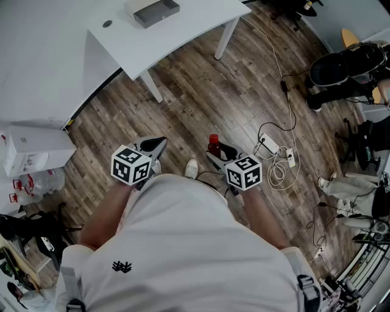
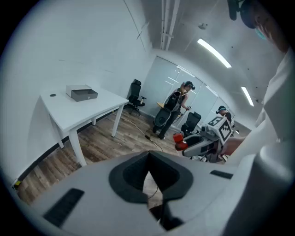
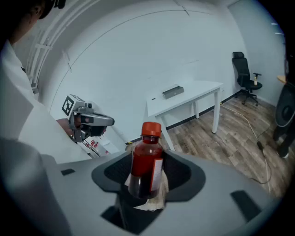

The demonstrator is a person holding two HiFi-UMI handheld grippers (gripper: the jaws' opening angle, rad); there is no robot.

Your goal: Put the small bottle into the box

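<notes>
While we're standing on the wood floor [image 1: 201, 97], we're holding a gripper in each hand, both pointing fwd and down. The R gripper [image 1: 217, 153] is pinching the small bottle [image 3: 146, 161] btw its jaws. The pads are pressing on the lower body from both sides, w/ the bottle sitting upright and its orange cap [image 3: 151, 129] poking up past the tips. The liquid inside is looking dark red, and a white label is showing on the side toward that gripper's right.

The L gripper [image 2: 148, 159] is carrying nothing. Its jaws are meeting at the tips, w/ only floor and a bit of cable showing beyond them. The two grippers are hanging side by side at about the same height, apart, the L one off to the left of the R one.

Far ahead of both grippers a white table [image 1: 183, 33] is standing by the wall. The gray box [image 1: 153, 11] is sitting on top of it, well apart from the bottle. Ahead and to the right of the R gripper a power strip [image 1: 269, 146] is lying on the floor, w/ white cables [image 1: 279, 173] coiling just beside it. Off to the left of the L gripper white cartons [image 1: 30, 149] are sitting by the wall.
</notes>
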